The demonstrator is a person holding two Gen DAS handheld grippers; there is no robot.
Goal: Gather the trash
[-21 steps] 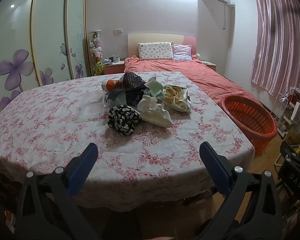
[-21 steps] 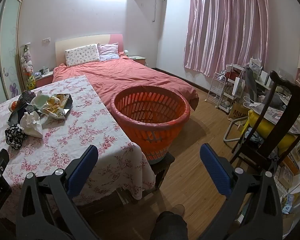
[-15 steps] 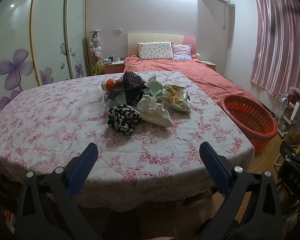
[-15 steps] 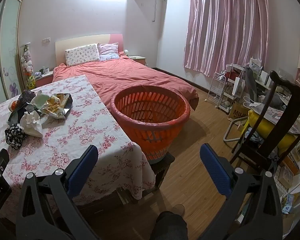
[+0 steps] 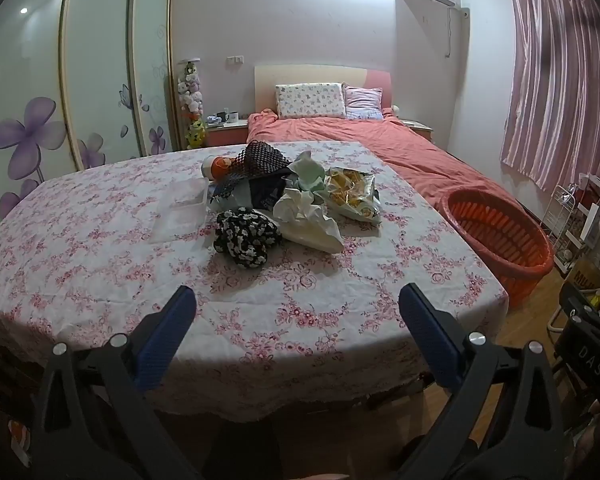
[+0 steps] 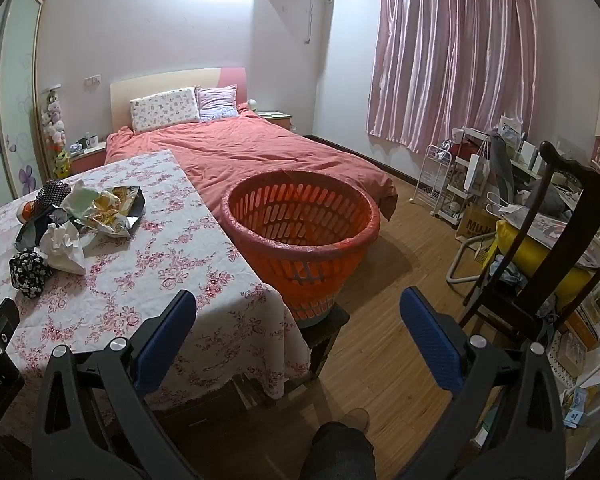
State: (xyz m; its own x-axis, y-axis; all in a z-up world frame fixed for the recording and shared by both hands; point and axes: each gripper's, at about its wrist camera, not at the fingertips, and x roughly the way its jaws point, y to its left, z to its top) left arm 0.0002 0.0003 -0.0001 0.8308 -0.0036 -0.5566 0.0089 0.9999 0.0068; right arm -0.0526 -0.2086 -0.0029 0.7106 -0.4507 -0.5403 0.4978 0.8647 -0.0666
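Your left gripper (image 5: pixel 298 312) hangs with its blue pads spread wide and nothing between them, tilted down over the near edge of the table (image 5: pixel 100 272) with the pink floral cloth. Straight ahead of it, well beyond the fingertips, lies the heap of trash: a black-and-white patterned bundle (image 5: pixel 246 237) nearest you, crumpled white paper (image 5: pixel 306 224) touching it on the right, a torn snack bag (image 5: pixel 352 196) farther right, a black mesh piece (image 5: pixel 260 158) and an orange-capped item (image 5: pixel 216 166) at the back, and a clear plastic tray (image 5: pixel 184 204) to the left of the heap. Your right gripper (image 6: pixel 298 312) is likewise released, jaws fully apart and empty, pointing down past the table's corner. The orange basket (image 6: pixel 300 236) stands just ahead of it, slightly left of center, resting on a dark stool (image 6: pixel 328 322) just beside the table. From this gripper the trash heap sits far off to the left. A dark wooden chair (image 6: pixel 560 216) stands ahead to its right.
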